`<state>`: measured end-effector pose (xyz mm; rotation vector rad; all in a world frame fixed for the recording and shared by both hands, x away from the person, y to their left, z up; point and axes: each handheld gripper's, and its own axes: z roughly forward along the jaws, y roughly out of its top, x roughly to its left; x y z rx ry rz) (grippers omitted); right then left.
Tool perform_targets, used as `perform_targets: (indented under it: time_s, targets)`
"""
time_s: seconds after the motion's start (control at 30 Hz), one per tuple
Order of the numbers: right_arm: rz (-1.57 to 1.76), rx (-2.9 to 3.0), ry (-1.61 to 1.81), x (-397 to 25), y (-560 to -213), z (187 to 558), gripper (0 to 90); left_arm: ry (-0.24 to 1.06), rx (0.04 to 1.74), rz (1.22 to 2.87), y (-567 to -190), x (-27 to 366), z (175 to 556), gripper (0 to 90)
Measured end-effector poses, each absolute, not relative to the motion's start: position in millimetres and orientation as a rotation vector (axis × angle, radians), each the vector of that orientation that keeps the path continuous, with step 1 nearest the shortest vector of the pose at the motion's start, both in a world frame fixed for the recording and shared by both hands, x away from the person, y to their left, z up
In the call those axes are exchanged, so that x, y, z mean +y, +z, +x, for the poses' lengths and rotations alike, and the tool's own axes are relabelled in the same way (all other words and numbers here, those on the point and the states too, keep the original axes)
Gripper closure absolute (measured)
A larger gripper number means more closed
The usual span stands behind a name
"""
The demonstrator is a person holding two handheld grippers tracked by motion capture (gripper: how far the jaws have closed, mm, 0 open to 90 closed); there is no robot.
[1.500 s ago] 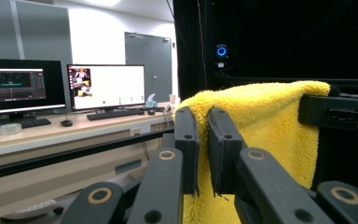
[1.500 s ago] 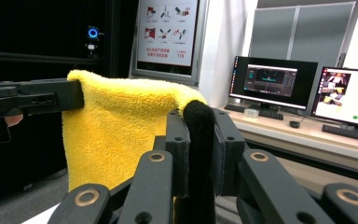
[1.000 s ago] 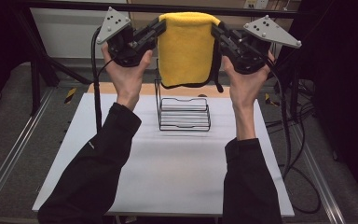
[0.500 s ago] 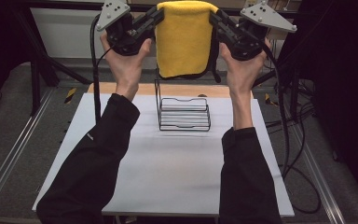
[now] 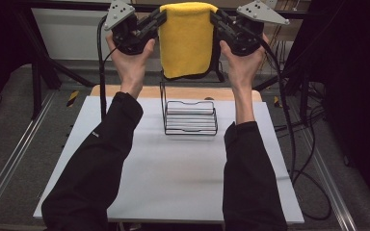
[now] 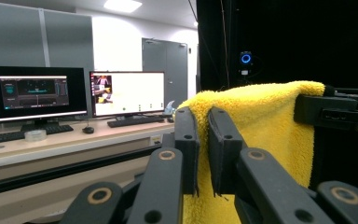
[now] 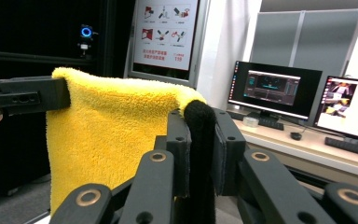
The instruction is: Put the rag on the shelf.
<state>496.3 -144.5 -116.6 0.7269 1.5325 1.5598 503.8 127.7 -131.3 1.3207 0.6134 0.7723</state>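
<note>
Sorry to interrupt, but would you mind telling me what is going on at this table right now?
A person holds a yellow towel stretched between two hand-held grippers, raised high above the table. The left gripper clamps one top corner and the right gripper the other, so the towel hangs folded over, straight down. Below it a black wire rack stands on the table, with nothing on it yet.

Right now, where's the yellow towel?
In the high view the yellow towel hangs at top centre, stretched between the left hand-held gripper and the right hand-held gripper, raised above the black wire rack on the white table.
</note>
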Motion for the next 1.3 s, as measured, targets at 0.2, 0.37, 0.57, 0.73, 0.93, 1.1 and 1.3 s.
perform_targets:
  time_s: [0.2,0.37,0.57,0.73,0.93,1.1,1.3]
  targets:
    - [0.733,1.557,1.566,-141.8,-129.6,506.4,79.7,0.774,0.626,1.344,-142.4,131.5,509.9,83.1]
    - [0.747,1.583,1.558,-141.7,-141.1,508.1,79.7,0.779,0.626,1.373,-152.5,132.9,511.2,83.1]
    - [0.758,1.610,1.545,-146.1,-153.5,505.5,79.6,0.747,0.615,1.401,-166.8,130.5,510.2,83.1]
    - [0.770,1.640,1.523,-151.8,-166.2,502.9,79.6,0.731,0.608,1.441,-180.4,128.2,508.5,83.1]
    - [0.785,1.663,1.524,-157.0,-181.3,498.6,79.6,0.713,0.605,1.466,-190.2,125.4,507.0,83.1]
    - [0.790,1.680,1.517,-159.4,-189.0,495.4,79.6,0.701,0.604,1.491,-199.1,125.5,506.0,83.1]
    - [0.795,1.693,1.516,-160.7,-198.6,492.5,79.6,0.693,0.597,1.504,-205.5,125.5,503.3,83.0]
